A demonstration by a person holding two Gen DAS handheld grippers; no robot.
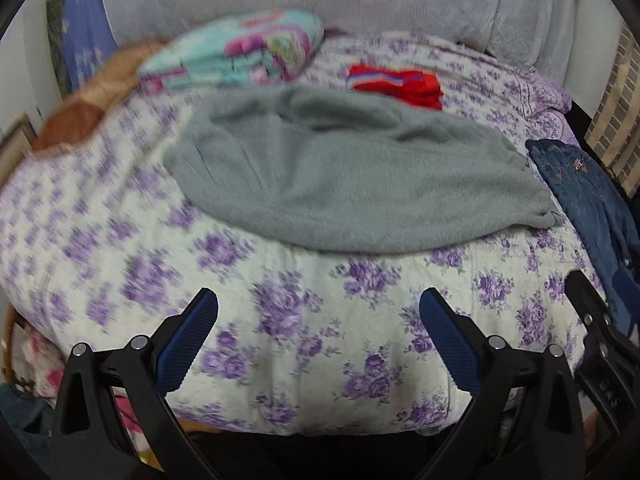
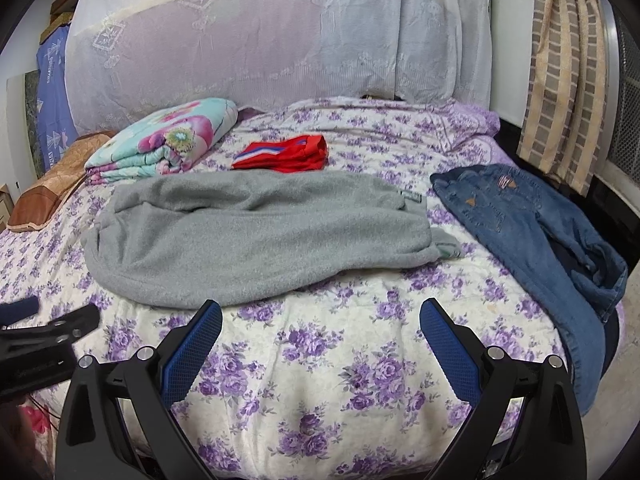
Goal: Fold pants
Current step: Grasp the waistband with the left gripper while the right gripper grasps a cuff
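Note:
Grey fleece pants [image 2: 256, 236] lie flat across the middle of the bed, folded lengthwise, waistband to the right; they also show in the left wrist view [image 1: 352, 176]. My left gripper [image 1: 318, 304] is open and empty, above the bedspread in front of the pants. My right gripper [image 2: 320, 312] is open and empty, just short of the pants' near edge. The left gripper's body [image 2: 44, 336] shows at the left edge of the right wrist view. The right gripper's body [image 1: 600, 340] shows at the right edge of the left wrist view.
Blue jeans [image 2: 532, 232] hang over the bed's right edge. Folded red shorts [image 2: 284, 154] and a folded floral quilt [image 2: 168, 140] lie behind the pants. A brown pillow [image 2: 52, 192] lies at the left. A white-draped headboard [image 2: 280, 40] stands at the back. The purple floral bedspread [image 2: 320, 380] covers the bed.

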